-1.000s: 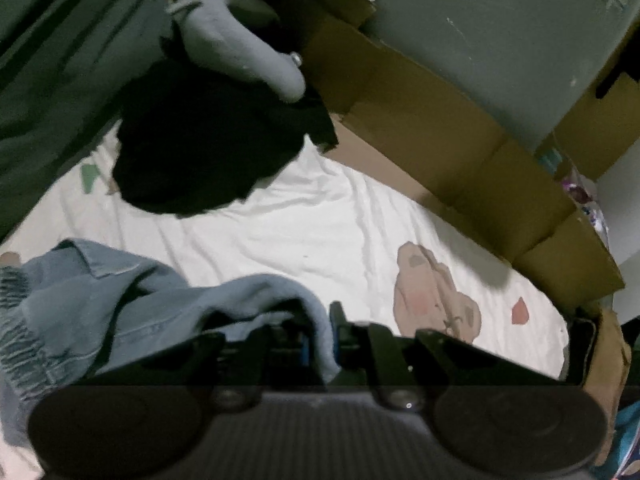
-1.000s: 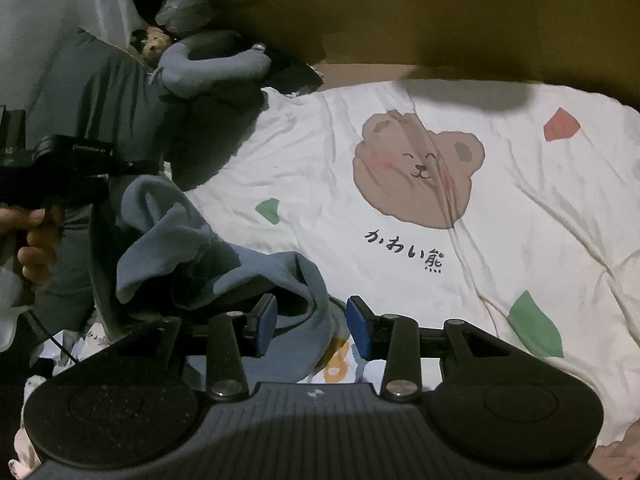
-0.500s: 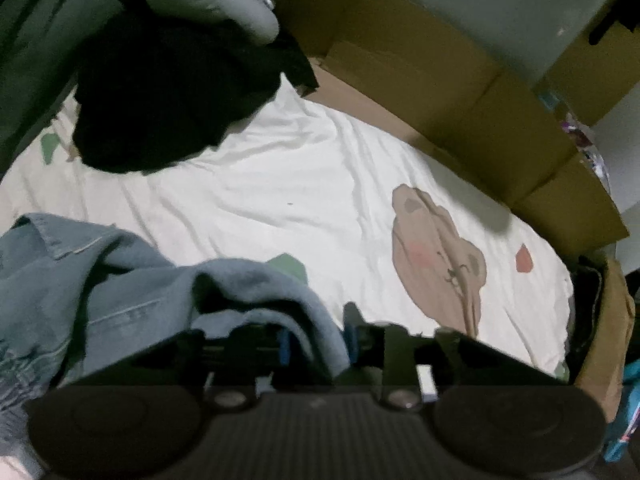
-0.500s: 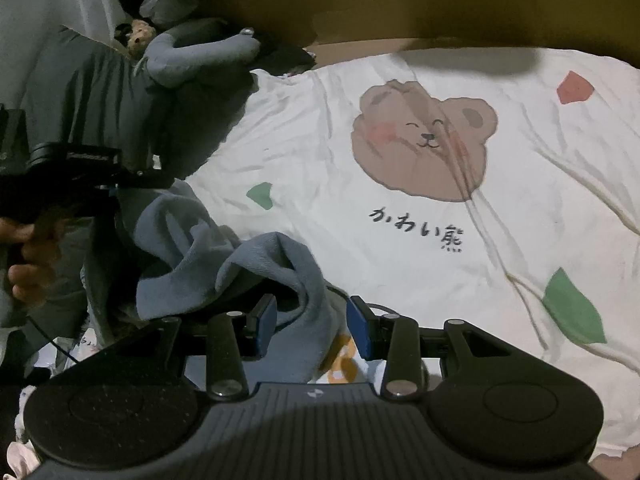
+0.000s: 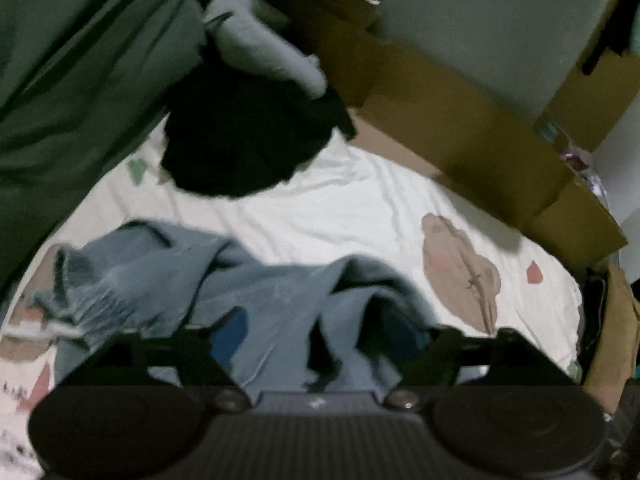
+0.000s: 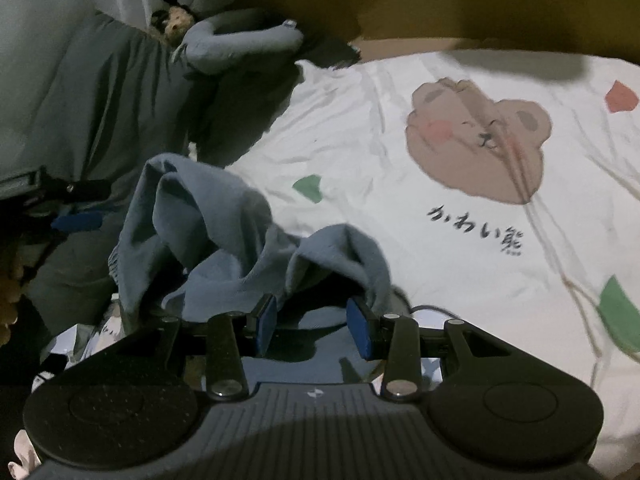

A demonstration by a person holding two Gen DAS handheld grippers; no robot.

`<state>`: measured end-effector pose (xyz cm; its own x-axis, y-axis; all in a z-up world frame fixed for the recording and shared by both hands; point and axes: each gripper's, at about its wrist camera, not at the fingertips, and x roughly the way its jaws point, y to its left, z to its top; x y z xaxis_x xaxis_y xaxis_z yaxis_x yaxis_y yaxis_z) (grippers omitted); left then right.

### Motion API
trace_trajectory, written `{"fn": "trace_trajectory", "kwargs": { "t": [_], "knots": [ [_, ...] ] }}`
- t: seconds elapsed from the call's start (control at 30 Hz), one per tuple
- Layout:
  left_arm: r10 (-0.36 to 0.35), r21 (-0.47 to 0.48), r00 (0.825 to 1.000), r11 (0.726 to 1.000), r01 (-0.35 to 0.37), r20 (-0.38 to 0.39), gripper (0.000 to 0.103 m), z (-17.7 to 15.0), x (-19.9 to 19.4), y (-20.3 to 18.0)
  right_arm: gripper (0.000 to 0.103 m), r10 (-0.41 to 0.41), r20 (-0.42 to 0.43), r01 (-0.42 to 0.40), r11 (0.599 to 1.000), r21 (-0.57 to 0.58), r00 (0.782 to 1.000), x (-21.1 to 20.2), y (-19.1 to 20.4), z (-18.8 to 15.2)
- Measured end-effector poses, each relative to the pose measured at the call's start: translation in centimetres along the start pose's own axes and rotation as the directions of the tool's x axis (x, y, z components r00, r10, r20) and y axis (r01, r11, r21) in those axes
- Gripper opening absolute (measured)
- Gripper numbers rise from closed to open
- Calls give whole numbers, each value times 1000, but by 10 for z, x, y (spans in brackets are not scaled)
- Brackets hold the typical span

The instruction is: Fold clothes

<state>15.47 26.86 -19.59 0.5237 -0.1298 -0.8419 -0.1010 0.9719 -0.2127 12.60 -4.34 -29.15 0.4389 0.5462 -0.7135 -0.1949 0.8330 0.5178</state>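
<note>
The blue fleece garment [image 6: 224, 240] lies bunched on the bear-print bed sheet [image 6: 400, 168]. Left tongs [image 5: 320, 332] spread wide, cloth draped between them, none gripped. Right tongs [image 6: 316, 320] gape half-open over a fold. Soft, light, limp (probably bulky): grasp a hem or cuff edge.

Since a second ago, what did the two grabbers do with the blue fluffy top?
The left gripper, shut on the crumpled blue fleece garment a second ago, has opened wide and let go; the cloth now drapes between its fingers. The right gripper stayed open over the same garment. The white bear-print bedsheet and black clothing pile stayed put.
</note>
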Motion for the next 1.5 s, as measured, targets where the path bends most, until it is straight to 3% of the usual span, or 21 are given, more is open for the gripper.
{"fn": "trace_trajectory", "kwargs": {
  "t": [0.33, 0.53, 0.6, 0.67, 0.8, 0.87, 0.97, 1.23, 1.5],
  "knots": [
    [151, -76, 980, 984, -162, -133, 82, -48, 23, 51, 46, 8, -49, -9, 1000, -10, 999, 11, 1, -14],
    [179, -57, 974, 980, -189, -141, 84, -63, 41, 62, 46, 6, -70, -7, 1000, -16, 998, 13, 1, -20],
    [169, -66, 976, 982, -180, -139, 73, -66, 44, 64, 46, 7, -74, -8, 1000, -19, 997, 13, 2, -21],
    [158, -72, 978, 983, -169, -138, 48, -69, 46, 64, 46, 9, -78, -10, 1000, -20, 997, 13, 3, -22],
    [185, -63, 976, 979, -194, -115, 18, -66, 40, 63, 46, 10, -87, -13, 1000, -25, 996, 15, 5, -24],
    [182, -68, 979, 980, -189, -94, 7, -61, 33, 66, 46, 13, -88, -16, 1000, -26, 996, 16, 6, -24],
    [174, -76, 983, 981, -178, -57, 4, -47, 23, 67, 46, 20, -82, -22, 999, -32, 996, 17, 9, -21],
    [155, -64, 983, 987, -150, 94, 2, 13, -1, 52, 46, 26, -73, -30, 999, -43, 997, 16, 13, -16],
    [122, 0, 978, 992, -124, 169, 1, 76, 16, 25, 46, 20, -68, -23, 999, -37, 997, 16, 9, -12]
  ]
}}
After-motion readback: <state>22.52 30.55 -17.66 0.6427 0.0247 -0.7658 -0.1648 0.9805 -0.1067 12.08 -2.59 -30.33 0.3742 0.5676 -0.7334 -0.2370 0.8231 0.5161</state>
